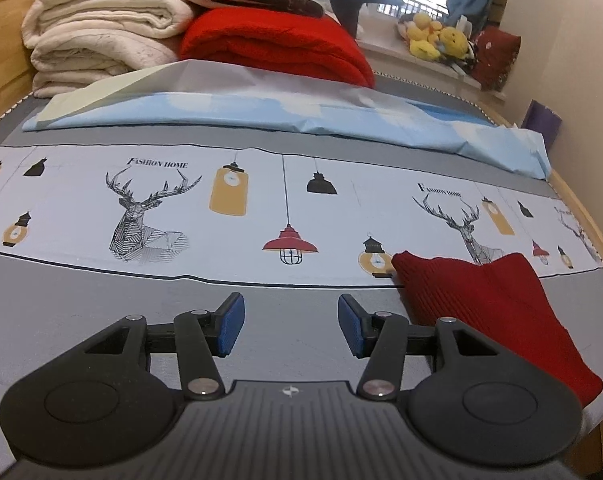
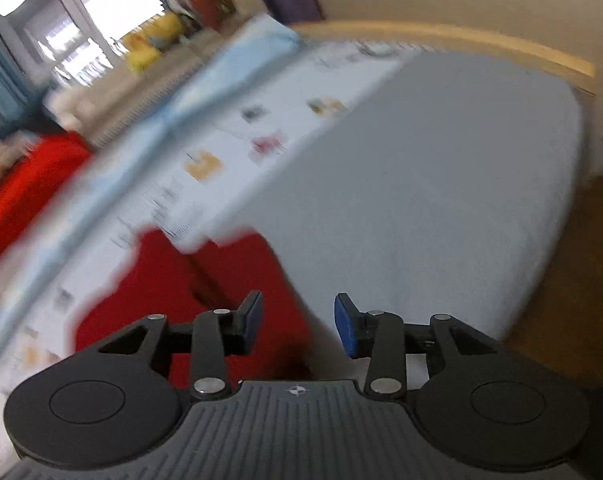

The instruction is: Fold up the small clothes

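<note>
- While my left gripper (image 1: 291, 326) hangs over the grey part of the bed cover (image 1: 101, 312) at the bottom centre of its view, its blue pads (image 1: 231, 322) stand apart with nothing between them.
- The dark red knitted garment (image 1: 489, 312) lies flat at the lower right of that view, just beside my right-hand finger, its upper edge overlapping the printed band (image 1: 81, 208) of deer heads and lanterns.
- Across the middle of the frame a folded light blue sheet (image 1: 261, 114) stretches from left to right.
- At the upper left sit cream blankets (image 1: 97, 36), with a bright red blanket (image 1: 277, 48) beside them at top centre.
- Yellow plush toys (image 1: 437, 38) rest on the window sill at the upper right.
- In my right wrist view the background is smeared by blur; my right gripper (image 2: 297, 326) sits at the bottom centre with its jaws apart and empty.
- The same red garment (image 2: 173, 300) shows at the lower left there, beneath and behind my left-hand finger, with bare grey cover (image 2: 441, 184) filling the right.
</note>
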A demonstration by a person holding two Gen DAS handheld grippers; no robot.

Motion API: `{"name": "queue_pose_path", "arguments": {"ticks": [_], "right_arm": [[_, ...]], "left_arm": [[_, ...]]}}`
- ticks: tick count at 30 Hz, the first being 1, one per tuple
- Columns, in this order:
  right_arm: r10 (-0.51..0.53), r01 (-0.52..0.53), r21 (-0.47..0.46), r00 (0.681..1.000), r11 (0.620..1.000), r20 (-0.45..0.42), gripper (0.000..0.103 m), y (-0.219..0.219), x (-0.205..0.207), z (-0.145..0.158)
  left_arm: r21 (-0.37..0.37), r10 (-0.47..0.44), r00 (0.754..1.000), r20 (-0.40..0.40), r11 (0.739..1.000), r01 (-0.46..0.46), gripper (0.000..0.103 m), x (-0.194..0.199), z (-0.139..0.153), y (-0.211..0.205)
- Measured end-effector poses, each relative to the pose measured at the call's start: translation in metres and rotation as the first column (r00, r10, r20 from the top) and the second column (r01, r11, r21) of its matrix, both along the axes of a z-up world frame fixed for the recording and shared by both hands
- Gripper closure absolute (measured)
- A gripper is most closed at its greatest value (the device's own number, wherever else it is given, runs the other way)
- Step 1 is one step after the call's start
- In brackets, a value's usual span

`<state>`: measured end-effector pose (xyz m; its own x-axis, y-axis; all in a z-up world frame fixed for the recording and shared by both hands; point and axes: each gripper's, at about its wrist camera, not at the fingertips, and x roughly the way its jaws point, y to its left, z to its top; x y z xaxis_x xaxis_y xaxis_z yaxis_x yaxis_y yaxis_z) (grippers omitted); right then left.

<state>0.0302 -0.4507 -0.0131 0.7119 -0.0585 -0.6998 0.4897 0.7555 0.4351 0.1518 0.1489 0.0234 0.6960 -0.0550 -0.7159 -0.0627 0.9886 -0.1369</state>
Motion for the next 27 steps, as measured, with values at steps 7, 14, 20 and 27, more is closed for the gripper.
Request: {"name": "queue_pose_path", "arguments": {"ticks": [7,14,20,27], "right_arm": [[0.414,-0.418,0.025,0.906,0.908,0.091,0.038,-0.015,0.090,0.020],[0.523,-0.504,0.161,0.845,0.849,-0.113,0.045,-0.002,0.141,-0.060],[0.606,-0.586,0.174,0.789,0.791,-0.102,0.044,0.020,0.160,-0.072],[0.635,-0.635,0.095,0.772,0.767,0.032,0.084,0.015,0.152,-0.045]], "left_arm": [[-0.007,-0.002,0.999,-0.041,1.000,0.002,0.045,0.006,-0.009,-0.011],[0.017,-0.042,0.996,-0.076,0.999,0.044,0.045,0.012,-0.020,-0.032],[0.037,-0.075,0.993,-0.093,0.996,0.079,0.044,0.019,-0.027,-0.050],[0.010,-0.117,0.985,-0.126,0.993,0.119,0.044,0.031,-0.037,-0.073]]}}
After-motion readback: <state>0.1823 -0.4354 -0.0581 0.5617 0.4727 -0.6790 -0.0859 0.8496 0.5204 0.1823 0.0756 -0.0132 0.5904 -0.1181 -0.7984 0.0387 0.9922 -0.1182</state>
